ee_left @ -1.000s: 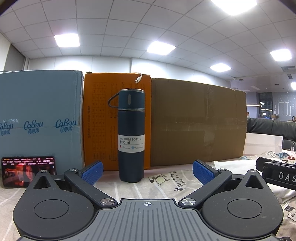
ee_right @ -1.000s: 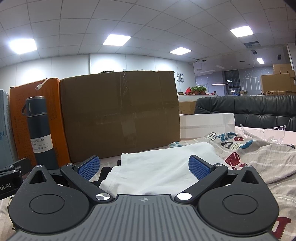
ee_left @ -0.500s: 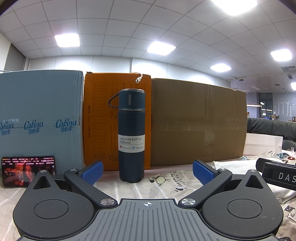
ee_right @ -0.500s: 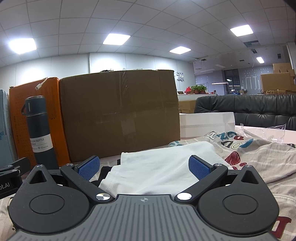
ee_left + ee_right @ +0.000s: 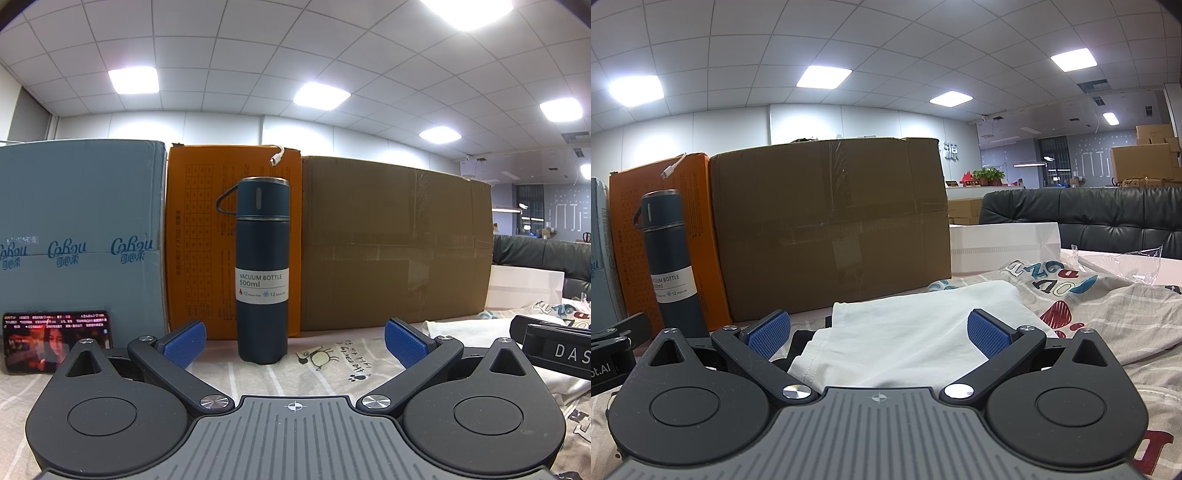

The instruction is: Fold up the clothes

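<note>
A folded white garment [image 5: 916,332] lies on the printed cloth-covered table, straight ahead of my right gripper [image 5: 879,332], which is open and empty, its blue pads apart just above the fabric. A sliver of the white garment shows at the right of the left wrist view [image 5: 458,326]. My left gripper [image 5: 293,341] is open and empty, low over the printed cloth [image 5: 332,362], facing a dark blue vacuum bottle [image 5: 262,273].
A blue box [image 5: 81,236], an orange box [image 5: 195,240] and a brown cardboard box [image 5: 395,243] line the back. A phone [image 5: 55,341] leans at the left. A white box [image 5: 1004,243], a plastic bag [image 5: 1119,262] and a black sofa [image 5: 1108,218] are at the right.
</note>
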